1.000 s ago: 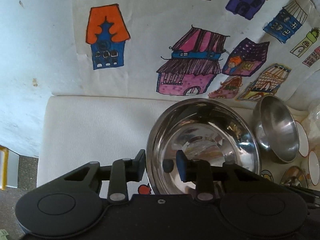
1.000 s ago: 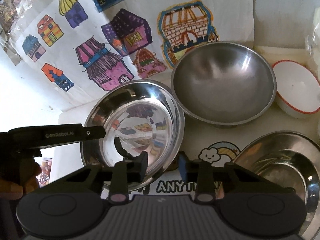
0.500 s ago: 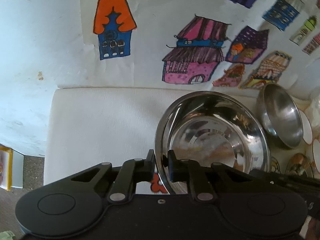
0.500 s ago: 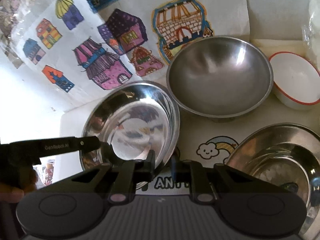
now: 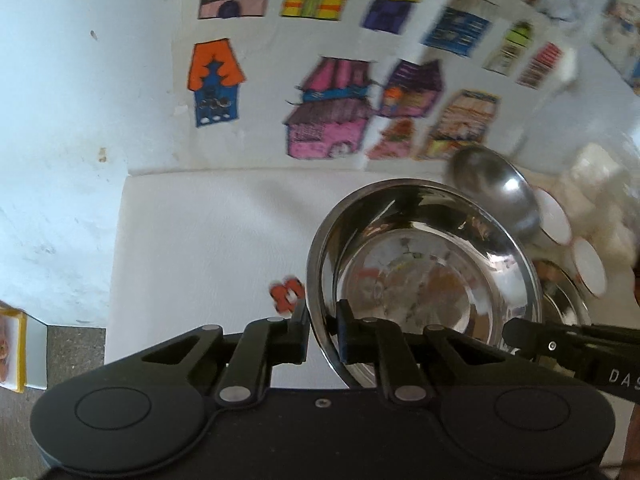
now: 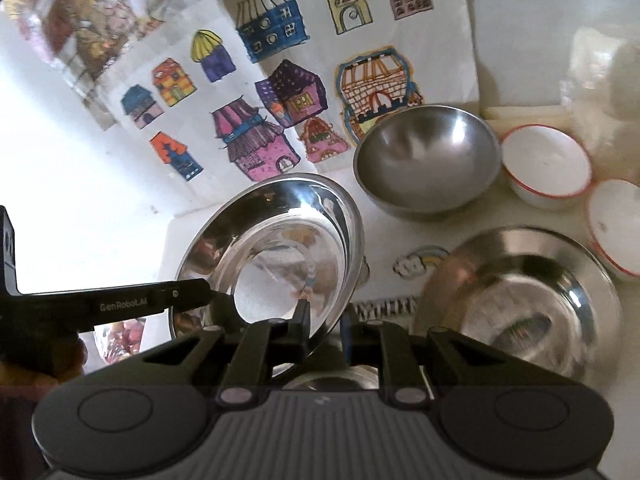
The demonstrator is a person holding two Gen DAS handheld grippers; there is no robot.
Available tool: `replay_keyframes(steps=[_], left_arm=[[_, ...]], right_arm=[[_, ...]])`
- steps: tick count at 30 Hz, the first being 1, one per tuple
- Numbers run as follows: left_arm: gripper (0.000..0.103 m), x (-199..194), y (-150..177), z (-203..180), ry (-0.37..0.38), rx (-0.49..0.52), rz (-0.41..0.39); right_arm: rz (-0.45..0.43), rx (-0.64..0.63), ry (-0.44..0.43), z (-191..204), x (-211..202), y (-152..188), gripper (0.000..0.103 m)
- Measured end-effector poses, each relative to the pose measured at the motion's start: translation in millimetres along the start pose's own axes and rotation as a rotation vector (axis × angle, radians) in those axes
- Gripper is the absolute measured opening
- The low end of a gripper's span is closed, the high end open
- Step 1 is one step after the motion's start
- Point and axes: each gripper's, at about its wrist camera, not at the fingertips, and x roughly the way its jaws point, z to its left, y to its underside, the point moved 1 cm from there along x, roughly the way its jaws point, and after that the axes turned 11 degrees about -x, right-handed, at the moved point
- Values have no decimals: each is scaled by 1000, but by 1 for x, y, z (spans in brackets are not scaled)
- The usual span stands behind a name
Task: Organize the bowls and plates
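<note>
A shiny shallow steel dish [image 5: 424,272] hangs tilted between both grippers, clear of the white mat [image 5: 200,240]. My left gripper [image 5: 323,316] is shut on its left rim. In the right wrist view the same dish [image 6: 272,256] has my right gripper [image 6: 325,320] shut on its right rim, and the left gripper's finger [image 6: 192,298] reaches in from the left. A deep steel bowl [image 6: 428,160] stands behind. Two white bowls with red rims [image 6: 546,164] [image 6: 616,224] stand at the right. Another steel dish [image 6: 516,304] lies at the lower right.
Paper sheets with coloured house drawings [image 5: 328,120] cover the wall behind the table. White wrapped items [image 6: 600,72] stand at the far right. The mat's left edge [image 5: 114,280] drops to the floor. A cloud and rainbow print [image 6: 420,262] marks the mat.
Both grippers have closed onto the shiny dish's rim, one on each side. The dish has risen off the mat and tilted, and both views have pulled back from the wall.
</note>
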Motion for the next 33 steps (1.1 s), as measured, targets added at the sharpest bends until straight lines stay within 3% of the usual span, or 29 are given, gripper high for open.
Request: replay_keyframes(steps=[7, 14, 23, 33], left_arm=[[17, -20, 48, -15, 13, 78, 56], [19, -29, 78, -18, 6, 134, 125], [20, -24, 88, -29, -26, 185, 144], [23, -13, 88, -36, -62, 205, 157]], right_arm=[[47, -6, 18, -9, -44, 24, 18], [107, 8, 29, -14, -62, 51, 18], [153, 4, 72, -14, -60, 64, 19], [180, -58, 109, -3, -54, 57, 22]])
